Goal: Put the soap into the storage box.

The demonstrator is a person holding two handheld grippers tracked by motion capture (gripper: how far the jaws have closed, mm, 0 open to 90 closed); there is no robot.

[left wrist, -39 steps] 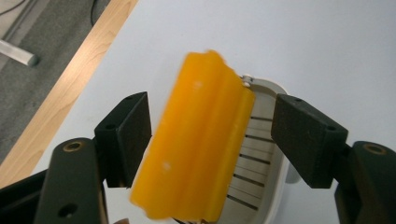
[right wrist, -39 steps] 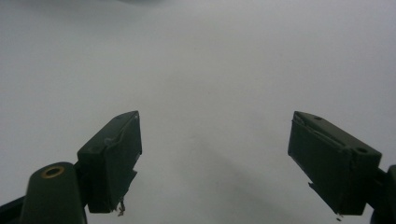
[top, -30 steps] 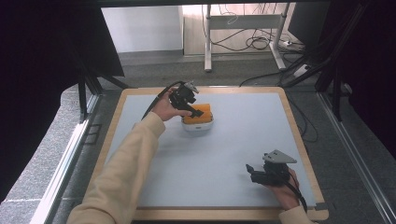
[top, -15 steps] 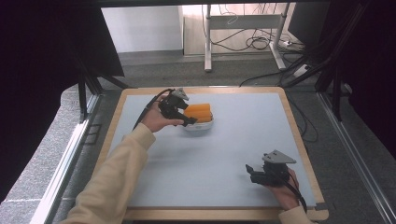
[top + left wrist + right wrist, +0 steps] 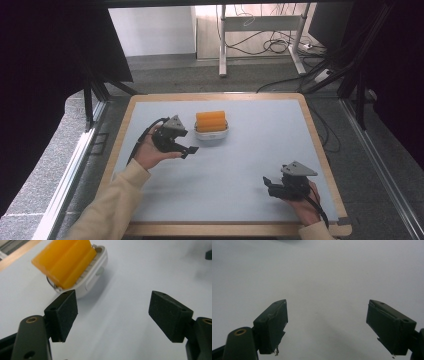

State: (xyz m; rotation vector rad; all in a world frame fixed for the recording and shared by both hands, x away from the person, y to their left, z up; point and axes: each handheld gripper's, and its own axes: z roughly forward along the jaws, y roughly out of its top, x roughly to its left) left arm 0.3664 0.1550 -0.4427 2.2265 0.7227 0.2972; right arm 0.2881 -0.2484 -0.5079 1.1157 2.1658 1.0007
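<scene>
An orange ridged block (image 5: pixel 210 120) sits in a white holder (image 5: pixel 211 134) on the pale blue mat, towards the back middle. My left gripper (image 5: pixel 186 149) hovers just left and in front of it, open and holding nothing. In the left gripper view the orange block (image 5: pixel 64 262) and white holder (image 5: pixel 95 275) lie beyond the left jaw, apart from it, and the left gripper (image 5: pixel 113 315) is spread wide. My right gripper (image 5: pixel 269 186) rests near the front right of the mat, open. In the right gripper view the right gripper (image 5: pixel 327 326) has bare mat between its jaws.
The wooden frame (image 5: pixel 320 145) borders the pale blue mat (image 5: pixel 260 135). Beyond the table's far edge stand desk legs and loose cables (image 5: pixel 280 47) on the floor. A metal rail (image 5: pixel 75 165) runs along the left side.
My left gripper has drawn back from the orange block, moving left and towards the front, and now stands open apart from it. The right gripper has stayed put.
</scene>
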